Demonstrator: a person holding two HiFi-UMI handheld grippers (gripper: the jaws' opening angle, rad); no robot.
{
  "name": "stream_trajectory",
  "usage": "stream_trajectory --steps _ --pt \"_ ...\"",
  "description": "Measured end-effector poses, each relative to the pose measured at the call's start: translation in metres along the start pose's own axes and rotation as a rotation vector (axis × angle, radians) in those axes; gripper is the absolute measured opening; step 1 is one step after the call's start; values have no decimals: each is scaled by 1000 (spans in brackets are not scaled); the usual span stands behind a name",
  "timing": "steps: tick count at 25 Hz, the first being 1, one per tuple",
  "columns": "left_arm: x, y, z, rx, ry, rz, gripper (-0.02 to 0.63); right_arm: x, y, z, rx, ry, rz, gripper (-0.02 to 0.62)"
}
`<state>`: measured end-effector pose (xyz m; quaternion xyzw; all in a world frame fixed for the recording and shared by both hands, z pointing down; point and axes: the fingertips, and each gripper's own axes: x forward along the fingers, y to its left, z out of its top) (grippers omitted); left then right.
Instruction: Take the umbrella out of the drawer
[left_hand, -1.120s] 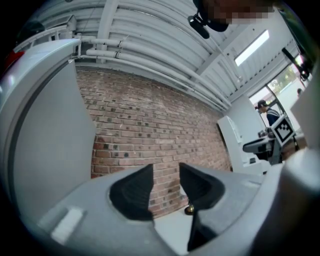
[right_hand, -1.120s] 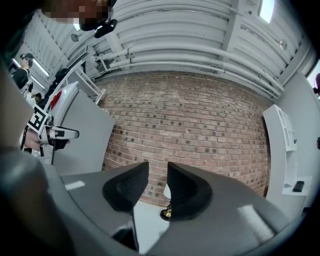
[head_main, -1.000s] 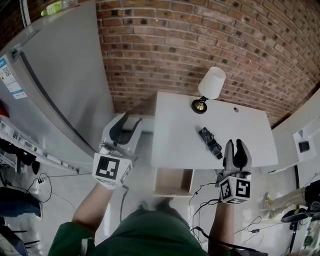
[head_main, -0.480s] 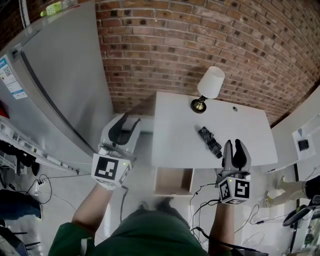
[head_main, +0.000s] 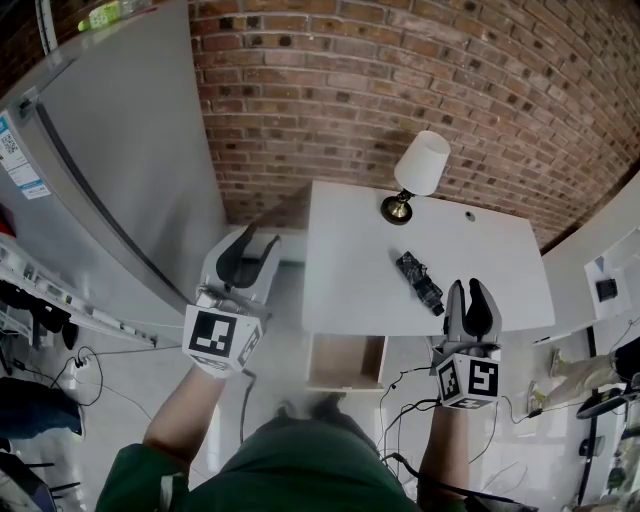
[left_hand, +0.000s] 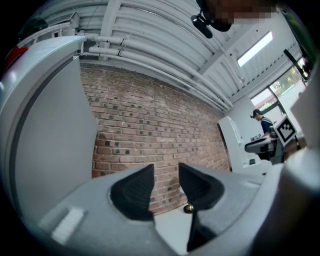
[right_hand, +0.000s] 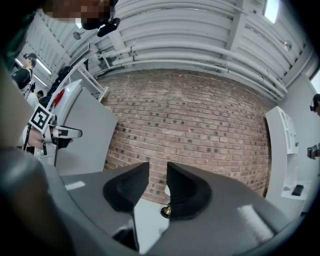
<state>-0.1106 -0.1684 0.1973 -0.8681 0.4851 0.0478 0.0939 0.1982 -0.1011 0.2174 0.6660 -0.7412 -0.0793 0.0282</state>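
On the table (head_main: 500, 250), umbrella (head_main: 420, 282) just beside the spread, empty right claw (head_main: 468, 291); left claw (head_main: 259, 238) spread too.

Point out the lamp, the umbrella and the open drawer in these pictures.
Lamp (head_main: 422, 163): head view, on its white shade.
Umbrella (head_main: 419, 281): head view, middle of its dark folded body.
Drawer (head_main: 346, 360): head view, on its bare inside bottom.

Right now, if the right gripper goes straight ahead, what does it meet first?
Likely the lamp on the table, which shows between the open jaws of the right gripper; depth unclear, otherwise the brick wall.
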Motion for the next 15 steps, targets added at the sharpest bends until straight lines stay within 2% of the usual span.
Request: stream_trajectory --steps 15 --pt "23 -3 -15 -4 18 7 152 17 -16 -9 -16 6 11 104"
